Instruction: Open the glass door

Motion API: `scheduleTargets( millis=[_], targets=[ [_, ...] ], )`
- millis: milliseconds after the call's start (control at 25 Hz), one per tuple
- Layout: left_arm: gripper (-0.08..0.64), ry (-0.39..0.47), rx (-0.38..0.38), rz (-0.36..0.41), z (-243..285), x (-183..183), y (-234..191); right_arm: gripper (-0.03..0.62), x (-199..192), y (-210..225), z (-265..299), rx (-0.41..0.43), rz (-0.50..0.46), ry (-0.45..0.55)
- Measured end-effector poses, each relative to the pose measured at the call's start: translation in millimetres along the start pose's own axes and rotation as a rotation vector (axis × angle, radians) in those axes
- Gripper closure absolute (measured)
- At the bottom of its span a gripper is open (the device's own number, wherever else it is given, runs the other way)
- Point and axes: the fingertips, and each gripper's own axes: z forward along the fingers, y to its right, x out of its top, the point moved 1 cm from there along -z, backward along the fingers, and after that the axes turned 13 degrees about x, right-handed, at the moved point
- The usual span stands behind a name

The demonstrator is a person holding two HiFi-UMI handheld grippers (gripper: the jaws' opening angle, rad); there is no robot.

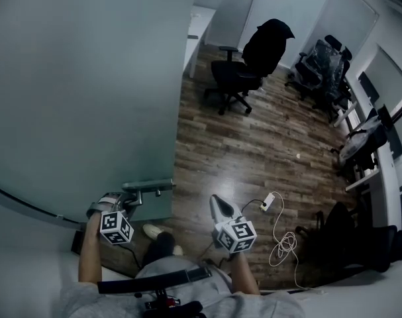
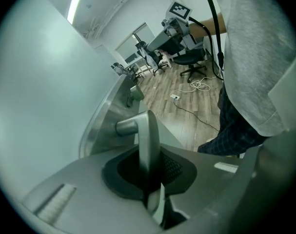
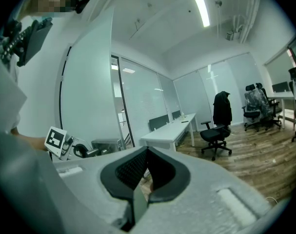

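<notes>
One hand works: my left gripper clamps the door handle, my right gripper is closed and empty. Next I'd swing the glass door on my left wider.

At left, glass door, door handle on its near edge, between the jaws of left gripper. To the right, apart from it, right gripper. On floor just right, power strip and cable. Beyond, 1 office chair, desk behind door

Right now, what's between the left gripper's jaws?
The handle: its lever stands between the left gripper's jaws, nothing else. The left gripper view shows it.
</notes>
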Motion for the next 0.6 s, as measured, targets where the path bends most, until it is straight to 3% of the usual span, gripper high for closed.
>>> scheduleTargets(
  millis=[600],
  targets=[
    [0.515,-0.007,-0.031,0.010,-25,4,26,0.591,-9,-5,-6,0.013,0.005,0.007]
  ],
)
